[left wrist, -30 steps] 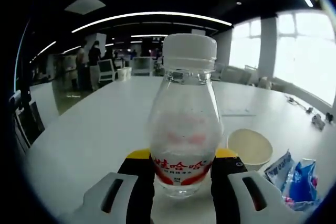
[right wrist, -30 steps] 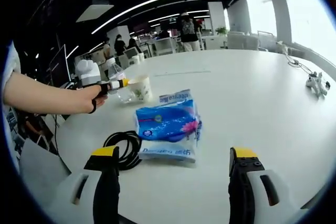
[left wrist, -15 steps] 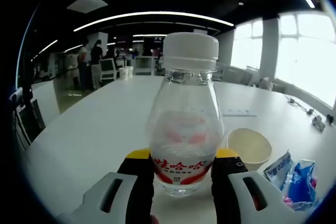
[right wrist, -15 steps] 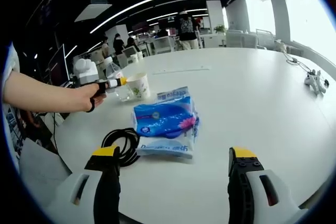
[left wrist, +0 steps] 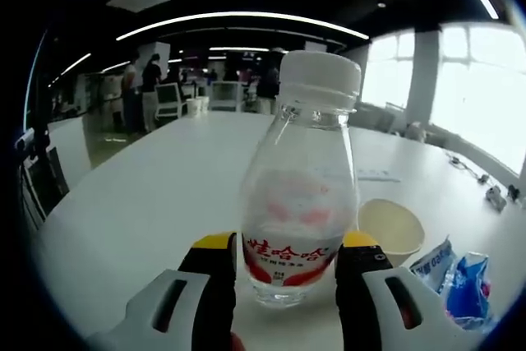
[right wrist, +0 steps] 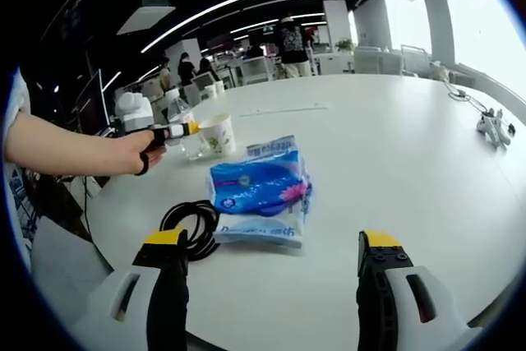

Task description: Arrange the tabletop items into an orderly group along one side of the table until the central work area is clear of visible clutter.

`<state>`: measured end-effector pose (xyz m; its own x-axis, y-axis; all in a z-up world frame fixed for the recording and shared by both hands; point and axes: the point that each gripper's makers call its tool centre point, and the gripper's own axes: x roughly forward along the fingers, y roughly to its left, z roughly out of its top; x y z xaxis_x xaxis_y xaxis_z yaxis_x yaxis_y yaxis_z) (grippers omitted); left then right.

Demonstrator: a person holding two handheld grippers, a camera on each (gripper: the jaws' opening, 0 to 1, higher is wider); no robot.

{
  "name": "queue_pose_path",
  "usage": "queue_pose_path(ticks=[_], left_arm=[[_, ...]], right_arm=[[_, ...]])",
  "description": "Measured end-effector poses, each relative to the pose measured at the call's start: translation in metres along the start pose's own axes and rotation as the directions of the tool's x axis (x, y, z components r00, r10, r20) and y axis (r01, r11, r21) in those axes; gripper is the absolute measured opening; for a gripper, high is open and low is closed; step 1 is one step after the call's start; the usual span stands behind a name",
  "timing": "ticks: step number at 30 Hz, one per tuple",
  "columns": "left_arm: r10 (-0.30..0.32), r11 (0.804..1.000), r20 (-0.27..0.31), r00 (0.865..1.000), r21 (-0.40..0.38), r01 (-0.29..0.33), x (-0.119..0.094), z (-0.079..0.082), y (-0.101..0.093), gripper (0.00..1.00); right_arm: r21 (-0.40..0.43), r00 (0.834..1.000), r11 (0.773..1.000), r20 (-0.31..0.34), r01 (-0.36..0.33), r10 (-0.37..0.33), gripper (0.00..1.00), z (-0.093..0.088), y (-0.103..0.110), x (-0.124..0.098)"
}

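clear plastic bottle with white cap and red label, upright but leaning a little, clamped at its base between the yellow-tipped jaws of the left gripper. just right of it on the white table, a paper cup, then blue tissue packs at the edge of the left gripper view. in the right gripper view, right gripper with jaws spread wide, holding nothing, over bare table. ahead of it, the blue tissue packs lying stacked, a coiled black cable touching their left side. farther back left, a hand on the left gripper, bottle and paper cup just beside each other.
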<state>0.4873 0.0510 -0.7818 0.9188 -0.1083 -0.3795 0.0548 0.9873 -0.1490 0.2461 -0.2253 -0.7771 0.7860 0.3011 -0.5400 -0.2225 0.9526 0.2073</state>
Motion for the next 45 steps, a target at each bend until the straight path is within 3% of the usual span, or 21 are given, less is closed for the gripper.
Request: queue_pose_path(ticks=[10,16,23,26,33,40,45], left_arm=[[-0.003,1.0,-0.012,1.0,-0.002,0.003,-0.01,0.003,0.005,0.5],[-0.018,0.999,-0.034,0.999,-0.041,0.016,-0.019,0.0,0.004,0.59],[-0.064,0.998,-0.065,0.996,-0.033,0.062,-0.032,-0.001,-0.004,0.75],[-0.068,0.998,-0.068,0.995,-0.016,0.067,-0.044,0.001,-0.005,0.77],[-0.146,0.989,-0.09,0.985,-0.024,0.145,-0.069,-0.006,-0.017,0.96],[-0.22,0.975,-0.135,0.966,-0.051,0.214,-0.096,-0.02,-0.023,0.97],[-0.257,0.966,-0.137,0.957,-0.06,0.251,-0.112,-0.022,-0.027,0.97]], right_arm=[[0.006,1.0,1.0,0.01,-0.016,0.016,0.83,0.002,0.005,0.001],[-0.001,0.999,0.999,0.015,-0.032,0.032,0.83,0.004,0.01,0.004],[0.002,0.999,0.999,0.027,-0.035,0.035,0.83,0.008,0.006,0.005],[0.013,0.999,0.999,0.042,-0.033,0.032,0.83,0.012,0.002,0.004],[0.036,0.997,0.998,0.06,-0.046,0.043,0.83,0.014,0.002,0.006],[0.04,0.995,0.997,0.065,-0.073,0.07,0.84,0.016,0.005,0.007],[0.052,0.995,0.995,0.061,-0.08,0.077,0.83,0.016,0.003,0.007]])
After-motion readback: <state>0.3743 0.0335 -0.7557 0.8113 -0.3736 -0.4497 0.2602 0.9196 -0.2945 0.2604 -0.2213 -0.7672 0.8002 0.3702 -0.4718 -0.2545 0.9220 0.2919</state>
